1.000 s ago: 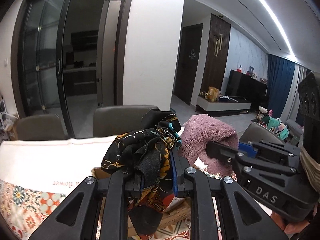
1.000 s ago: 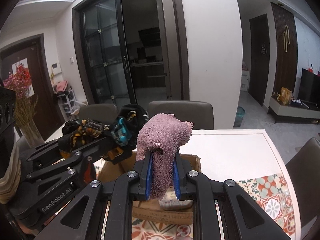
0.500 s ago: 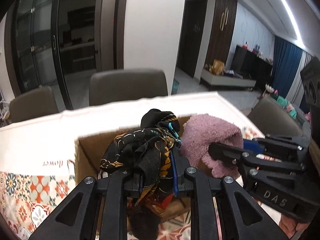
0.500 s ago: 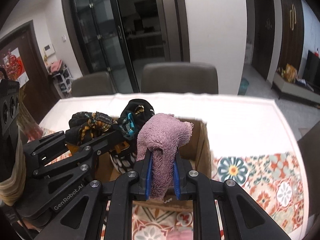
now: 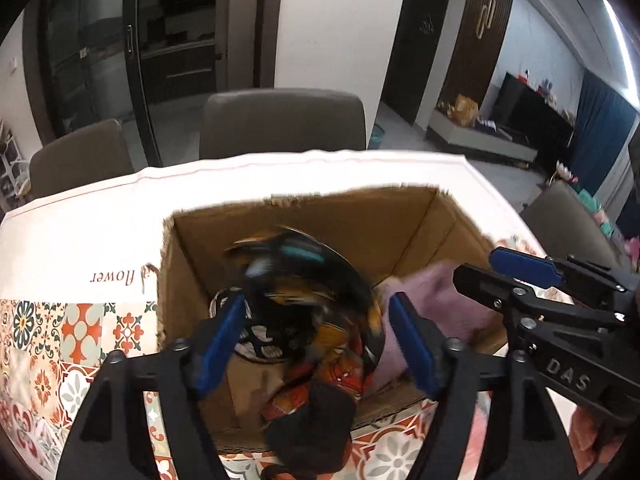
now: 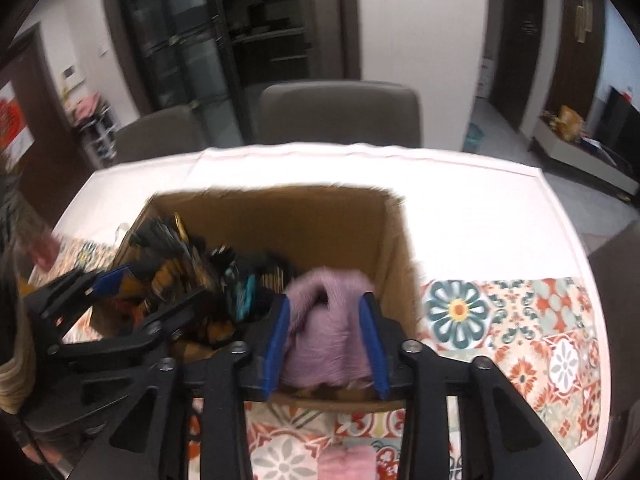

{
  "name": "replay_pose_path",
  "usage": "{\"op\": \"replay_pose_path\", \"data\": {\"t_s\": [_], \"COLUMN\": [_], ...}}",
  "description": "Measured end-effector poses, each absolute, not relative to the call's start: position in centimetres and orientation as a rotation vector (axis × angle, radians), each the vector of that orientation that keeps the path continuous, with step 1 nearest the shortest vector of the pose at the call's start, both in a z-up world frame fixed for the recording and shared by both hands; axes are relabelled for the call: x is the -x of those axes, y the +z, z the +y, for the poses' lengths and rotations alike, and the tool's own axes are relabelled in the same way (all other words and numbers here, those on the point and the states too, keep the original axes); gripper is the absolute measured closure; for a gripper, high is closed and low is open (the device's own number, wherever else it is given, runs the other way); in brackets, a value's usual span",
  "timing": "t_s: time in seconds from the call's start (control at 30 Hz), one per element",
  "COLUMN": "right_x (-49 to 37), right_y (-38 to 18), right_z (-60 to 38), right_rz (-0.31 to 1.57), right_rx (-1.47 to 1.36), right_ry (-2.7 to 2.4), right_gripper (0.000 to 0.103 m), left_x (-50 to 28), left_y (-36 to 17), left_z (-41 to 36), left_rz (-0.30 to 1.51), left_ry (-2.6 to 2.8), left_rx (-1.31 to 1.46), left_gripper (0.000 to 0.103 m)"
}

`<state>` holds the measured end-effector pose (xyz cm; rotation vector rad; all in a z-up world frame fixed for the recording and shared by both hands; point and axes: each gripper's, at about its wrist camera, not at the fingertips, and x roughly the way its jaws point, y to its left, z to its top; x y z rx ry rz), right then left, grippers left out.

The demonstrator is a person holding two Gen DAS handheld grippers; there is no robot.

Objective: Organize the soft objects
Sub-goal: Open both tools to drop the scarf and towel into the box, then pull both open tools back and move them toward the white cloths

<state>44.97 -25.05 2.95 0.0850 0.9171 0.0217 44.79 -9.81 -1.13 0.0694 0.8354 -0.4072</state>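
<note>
An open cardboard box [image 5: 344, 216] [image 6: 280, 216] stands on the table. My left gripper [image 5: 316, 308] is open above it; the black and orange patterned scarf [image 5: 308, 292] is blurred between its blue pads, dropping into the box. It also shows in the right wrist view [image 6: 188, 272]. My right gripper [image 6: 326, 312] is open over the box's right side; the pink fluffy towel [image 6: 328, 336] sits loose between its pads and shows in the left wrist view [image 5: 440, 300].
The table has a white cloth [image 5: 80, 232] and a floral patterned mat [image 6: 520, 320]. Grey chairs [image 5: 280, 120] stand at the far edge. Another pink item [image 6: 344, 460] lies on the mat near me.
Both grippers tilted down over the box and opened. The scarf and the pink towel were let go and are falling or settling into the box.
</note>
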Motion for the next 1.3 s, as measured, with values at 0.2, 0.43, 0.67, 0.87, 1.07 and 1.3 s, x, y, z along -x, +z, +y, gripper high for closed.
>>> {"op": "replay_pose_path", "data": {"t_s": [0.2,0.43,0.67,0.87,1.07,1.3], "right_x": [-45.0,-43.6,-40.5,-36.9,-32.7,-27.8], "right_y": [5.0,6.6,7.0,7.7,7.8,6.7], "right_z": [-26.0,-25.7,-25.9,-26.0,-27.0,-28.3], "right_rz": [0.859,0.824,0.8,0.772,0.745,0.733], "right_rx": [-0.11,-0.076,-0.086,-0.073,-0.06,-0.061], "right_ry": [-0.031,-0.059,-0.07,-0.069,-0.099,-0.139], "right_gripper": [0.05,0.05,0.05,0.05,0.05,0.049], "left_x": [-44.3,-42.4,-38.6,-34.9,-31.0,-26.6], "left_y": [1.5,3.1,3.4,3.7,3.1,1.6], "left_z": [-10.2,-10.4,-9.7,-9.9,-10.9,-12.0], "left_rz": [0.75,0.704,0.661,0.638,0.631,0.639], "left_ry": [-0.357,-0.267,-0.216,-0.226,-0.261,-0.299], "left_rx": [-0.126,-0.198,-0.212,-0.188,-0.193,-0.215], "left_gripper": [0.017,0.017,0.017,0.017,0.017,0.017]}}
